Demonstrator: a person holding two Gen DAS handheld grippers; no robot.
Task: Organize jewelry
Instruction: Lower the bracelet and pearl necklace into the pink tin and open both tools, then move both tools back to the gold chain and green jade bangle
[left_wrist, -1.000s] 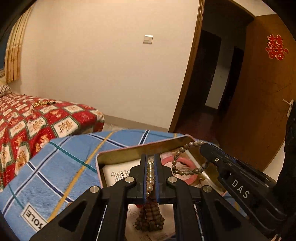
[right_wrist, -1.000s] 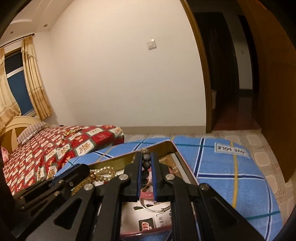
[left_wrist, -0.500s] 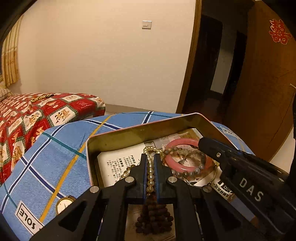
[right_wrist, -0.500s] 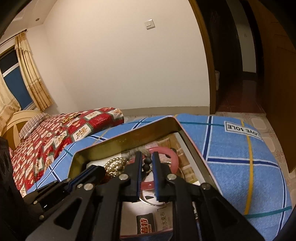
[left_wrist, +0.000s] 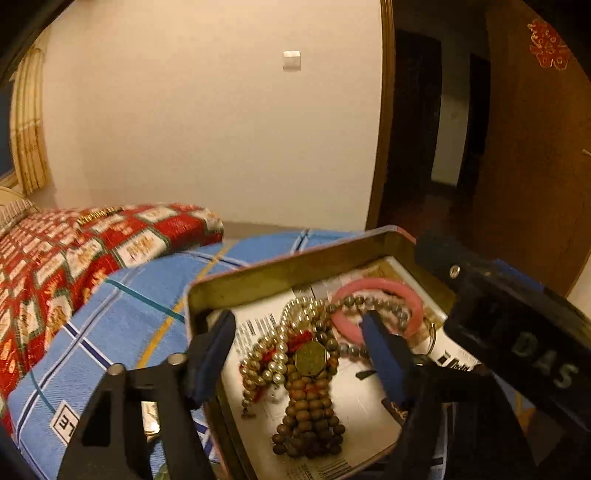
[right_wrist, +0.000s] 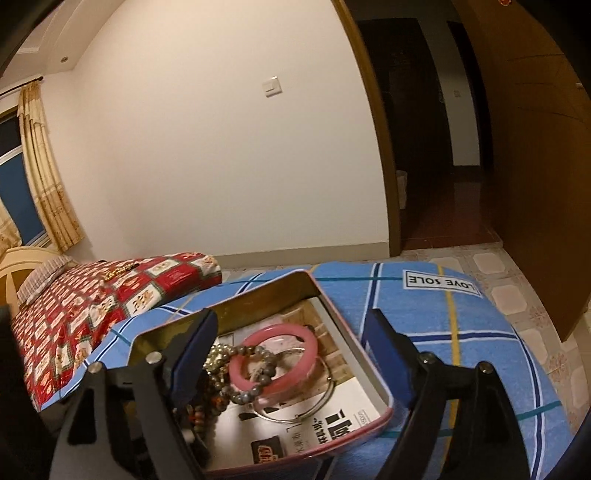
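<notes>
Hovering: left claw (left_wrist: 299, 343) spread wide above the tin box (left_wrist: 280, 269), pinching nothing; right claw (right_wrist: 291, 350) likewise spread wide and empty, its fingers straddling the tin's far end.
Tin: shallow metal box, open, resting on a blue plaid cloth (right_wrist: 443, 321), printed paper lining the bottom; long axis running away from both cameras toward the wall.
Jewelry inside: pearl necklace (left_wrist: 273, 354) heaped in loose loops, a gold octagonal pendant (left_wrist: 310, 357) lying on top; brown wooden bead string (left_wrist: 308, 417) bunched at the near end, its bundle lengthwise with the tin; grey bead bracelet (right_wrist: 255, 376) draped across and through the pink bangle (right_wrist: 273, 358); thin silver bangle (right_wrist: 295, 410) flat beneath, partly under the pink one.
Bangle lie: pink ring flat, opening upward, no real long axis.
Left outside: a small wristwatch (left_wrist: 149, 417), only partly visible, on the cloth just beside the tin's left wall; a gold chain (right_wrist: 118, 272) well apart on the red patterned bedspread (right_wrist: 85, 306).
Progress: most pieces apparently in the tin, at least two apparently not.
Risk, tangling: strands overlapping, so lifting one likely to drag its neighbours.
Risk, snagging: fingertip close to the beads; closing now could catch a loop.
Risk, tin: light box on soft cloth, a nudge to the wall could tip or slide it.
Risk, watch: close against the wall, hard to pinch cleanly.
</notes>
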